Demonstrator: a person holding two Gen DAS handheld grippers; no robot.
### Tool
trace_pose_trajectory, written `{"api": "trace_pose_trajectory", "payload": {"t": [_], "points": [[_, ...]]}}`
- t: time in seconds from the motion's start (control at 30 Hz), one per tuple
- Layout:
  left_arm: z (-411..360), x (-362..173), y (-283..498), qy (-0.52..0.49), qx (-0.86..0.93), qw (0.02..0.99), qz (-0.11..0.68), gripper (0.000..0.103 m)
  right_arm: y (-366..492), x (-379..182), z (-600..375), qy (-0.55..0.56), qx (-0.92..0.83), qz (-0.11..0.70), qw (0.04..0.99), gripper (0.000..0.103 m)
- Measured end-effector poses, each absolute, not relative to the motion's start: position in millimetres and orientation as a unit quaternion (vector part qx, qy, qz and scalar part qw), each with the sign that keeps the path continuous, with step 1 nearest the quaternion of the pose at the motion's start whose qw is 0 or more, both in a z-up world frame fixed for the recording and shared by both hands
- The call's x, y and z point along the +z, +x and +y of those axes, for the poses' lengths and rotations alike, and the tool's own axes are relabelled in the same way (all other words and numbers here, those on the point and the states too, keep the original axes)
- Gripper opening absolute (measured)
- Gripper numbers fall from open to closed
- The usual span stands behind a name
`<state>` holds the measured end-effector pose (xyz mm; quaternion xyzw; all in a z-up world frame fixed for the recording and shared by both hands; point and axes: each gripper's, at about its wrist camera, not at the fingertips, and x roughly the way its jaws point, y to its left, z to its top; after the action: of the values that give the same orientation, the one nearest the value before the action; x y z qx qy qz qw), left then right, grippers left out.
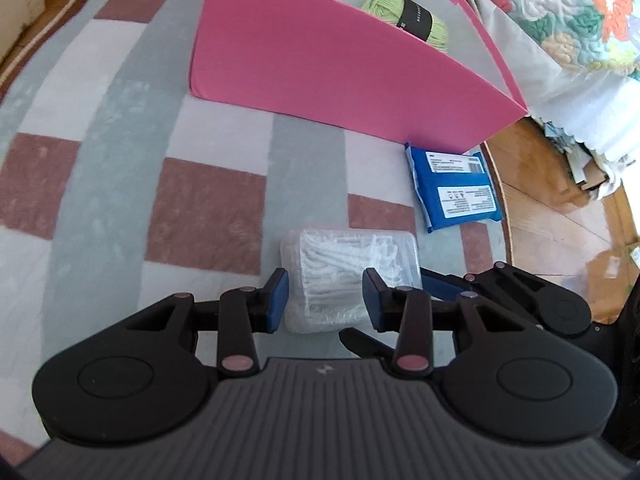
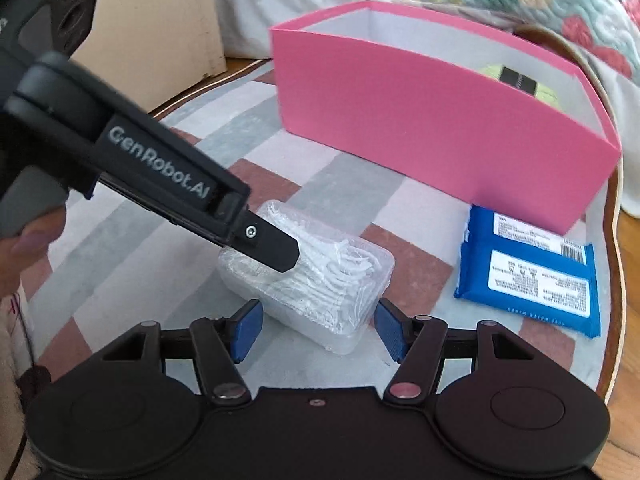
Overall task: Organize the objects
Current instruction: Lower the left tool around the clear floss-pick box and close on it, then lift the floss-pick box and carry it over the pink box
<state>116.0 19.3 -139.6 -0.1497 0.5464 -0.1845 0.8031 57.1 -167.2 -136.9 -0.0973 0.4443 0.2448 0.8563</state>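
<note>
A clear plastic box of white floss picks (image 1: 348,276) lies on the checked rug; it also shows in the right wrist view (image 2: 316,284). My left gripper (image 1: 325,300) is open, its blue pads on either side of the box's near end. My right gripper (image 2: 318,330) is open too, straddling the box's near corner. The left gripper's finger (image 2: 276,246) reaches over the box in the right wrist view. A blue wipes pack (image 1: 454,186) (image 2: 532,276) lies to the right. A pink box (image 1: 320,56) (image 2: 432,128) behind holds green yarn (image 1: 408,16) (image 2: 520,82).
The rug's curved edge (image 1: 504,200) borders a wooden floor (image 1: 560,216) on the right. A floral quilt (image 1: 560,8) hangs beyond the pink box. A beige cardboard box (image 2: 160,32) stands at the back left in the right wrist view.
</note>
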Motion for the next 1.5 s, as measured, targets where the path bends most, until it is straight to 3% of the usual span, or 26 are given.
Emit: {"api": "trace_pose_trajectory", "payload": {"t": [0.5, 0.93, 1.17, 1.23, 1.5], "points": [[17.3, -41.0, 106.5, -0.142, -0.173, 0.825, 0.519, 0.039, 57.2, -53.9, -179.8, -0.065, 0.286, 0.397, 0.869, 0.067], [2.4, 20.7, 181.6, -0.137, -0.169, 0.840, 0.497, 0.039, 135.2, 16.2, -193.8, -0.080, 0.296, 0.360, 0.881, 0.066], [-3.0, 14.9, 234.1, -0.111, -0.131, 0.842, 0.511, 0.039, 184.8, 5.6, -188.5, -0.060, 0.298, 0.371, 0.877, 0.061], [-6.2, 9.6, 250.8, -0.093, -0.119, 0.841, 0.520, 0.039, 203.2, -2.2, -187.9, -0.036, 0.298, 0.390, 0.870, 0.057], [-28.7, -34.6, 303.6, -0.006, -0.081, 0.818, 0.570, 0.038, 267.7, -61.8, -190.3, 0.082, 0.291, 0.487, 0.819, 0.056]]}}
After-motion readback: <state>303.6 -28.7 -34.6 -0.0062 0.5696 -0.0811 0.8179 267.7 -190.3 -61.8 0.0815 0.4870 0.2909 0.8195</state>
